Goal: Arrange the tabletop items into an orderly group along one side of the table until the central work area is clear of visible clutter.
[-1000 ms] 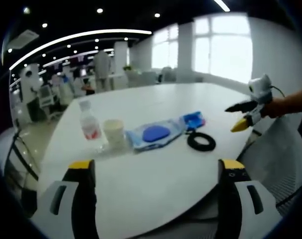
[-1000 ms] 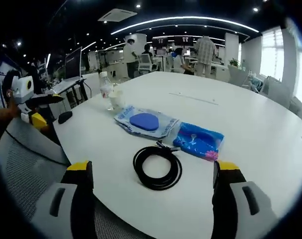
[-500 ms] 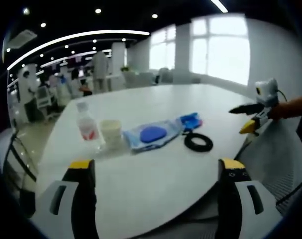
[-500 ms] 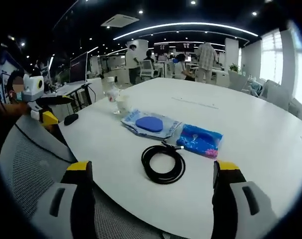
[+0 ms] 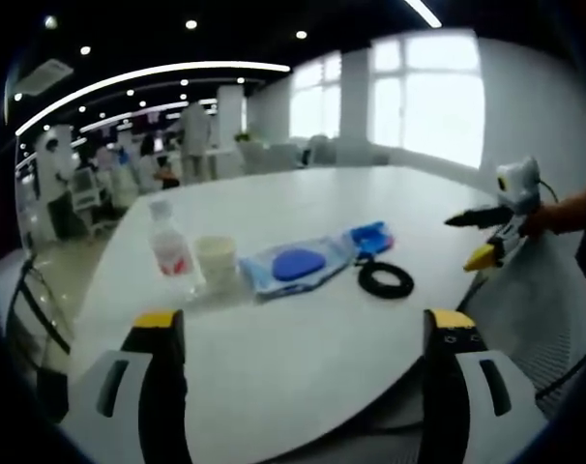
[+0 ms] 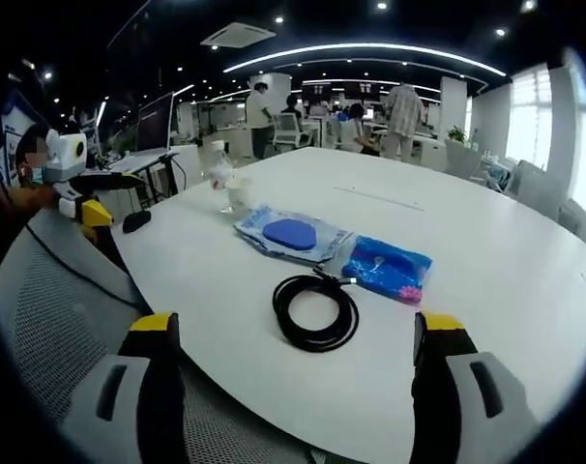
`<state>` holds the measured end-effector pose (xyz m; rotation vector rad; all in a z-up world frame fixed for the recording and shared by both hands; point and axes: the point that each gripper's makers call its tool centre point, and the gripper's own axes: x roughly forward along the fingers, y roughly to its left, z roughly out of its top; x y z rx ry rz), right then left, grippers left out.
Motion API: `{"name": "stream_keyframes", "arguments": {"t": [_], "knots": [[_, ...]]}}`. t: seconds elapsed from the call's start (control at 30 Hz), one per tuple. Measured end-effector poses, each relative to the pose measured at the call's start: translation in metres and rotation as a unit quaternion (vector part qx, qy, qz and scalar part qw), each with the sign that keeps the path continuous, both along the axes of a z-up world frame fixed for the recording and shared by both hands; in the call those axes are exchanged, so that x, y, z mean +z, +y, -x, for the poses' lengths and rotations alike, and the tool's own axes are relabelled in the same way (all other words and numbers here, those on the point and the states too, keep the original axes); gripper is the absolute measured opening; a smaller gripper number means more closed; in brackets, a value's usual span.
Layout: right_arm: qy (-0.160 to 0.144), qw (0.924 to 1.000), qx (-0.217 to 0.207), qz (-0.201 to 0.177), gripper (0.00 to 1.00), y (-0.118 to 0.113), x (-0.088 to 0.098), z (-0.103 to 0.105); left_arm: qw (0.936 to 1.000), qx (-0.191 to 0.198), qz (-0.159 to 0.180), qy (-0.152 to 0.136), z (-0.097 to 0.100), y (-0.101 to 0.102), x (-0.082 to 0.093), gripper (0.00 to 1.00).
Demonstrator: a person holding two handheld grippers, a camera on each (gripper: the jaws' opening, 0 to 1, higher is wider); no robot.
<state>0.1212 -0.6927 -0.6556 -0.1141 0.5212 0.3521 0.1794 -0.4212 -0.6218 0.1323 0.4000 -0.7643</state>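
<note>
On the white table (image 5: 303, 338) lie a coiled black cable (image 5: 386, 279) (image 6: 315, 311), a blue packet (image 5: 372, 235) (image 6: 388, 270), a clear pouch with a blue oval inside (image 5: 295, 264) (image 6: 294, 235), a paper cup (image 5: 217, 261) (image 6: 238, 192) and a small water bottle (image 5: 171, 249) (image 6: 219, 174). My left gripper (image 5: 303, 324) is open at the table's near edge, well short of the cup and pouch. My right gripper (image 6: 293, 329) is open, its jaws standing either side of the cable and above it. From the side, each gripper shows in the other's view: right gripper (image 5: 488, 239), left gripper (image 6: 90, 196).
A mesh office chair (image 6: 51, 319) stands at the table edge near my right gripper; another mesh chair back (image 5: 540, 300) sits by the far side. A black mouse (image 6: 135, 220) lies on the table edge. People and desks stand far behind the table.
Both views pulled back a little from the table and drifted; the items themselves lie where they were. Both grippers stay open.
</note>
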Motion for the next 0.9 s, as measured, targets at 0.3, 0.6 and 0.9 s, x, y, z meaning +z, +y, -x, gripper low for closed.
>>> {"name": "stream_keyframes", "arguments": {"t": [0.3, 0.6, 0.9], "knots": [[0.007, 0.9999, -0.005, 0.005, 0.96, -0.0027, -0.0036, 0.0017, 1.0, 0.001, -0.004, -0.001, 0.0001, 0.0012, -0.0014, 0.99], [0.008, 0.9999, -0.015, 0.001, 0.95, -0.0063, -0.0034, 0.0004, 1.0, 0.005, -0.008, 0.001, -0.0012, 0.0024, -0.0023, 0.96], [0.002, 0.9998, -0.018, 0.01, 0.97, -0.0089, -0.0016, -0.0008, 0.9999, 0.008, -0.007, -0.001, -0.0019, 0.0031, -0.001, 0.95]]}}
